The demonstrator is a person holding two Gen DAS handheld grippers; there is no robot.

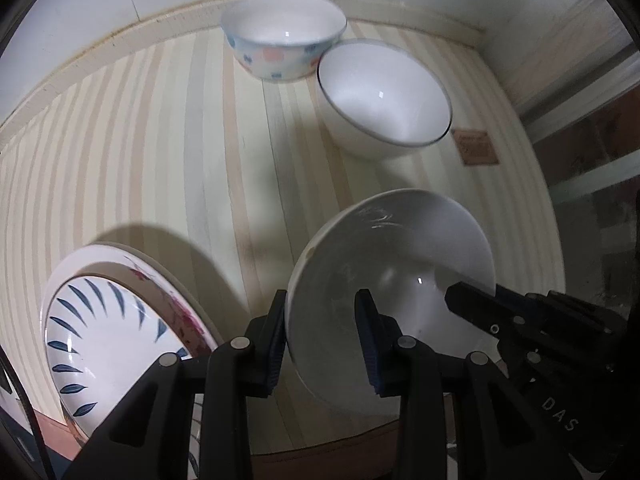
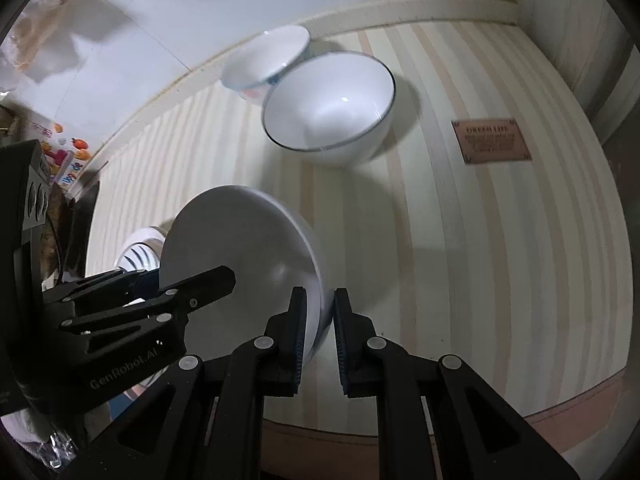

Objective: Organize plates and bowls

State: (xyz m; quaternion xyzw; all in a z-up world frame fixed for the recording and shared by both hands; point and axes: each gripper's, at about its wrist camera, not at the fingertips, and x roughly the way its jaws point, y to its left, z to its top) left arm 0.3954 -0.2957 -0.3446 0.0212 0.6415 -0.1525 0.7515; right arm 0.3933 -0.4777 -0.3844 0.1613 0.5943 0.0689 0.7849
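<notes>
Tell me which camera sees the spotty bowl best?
The left wrist view: the spotty bowl shows its whole rim plus pink and blue spots. In the right wrist view the blue-rimmed bowl hides most of it.
</notes>
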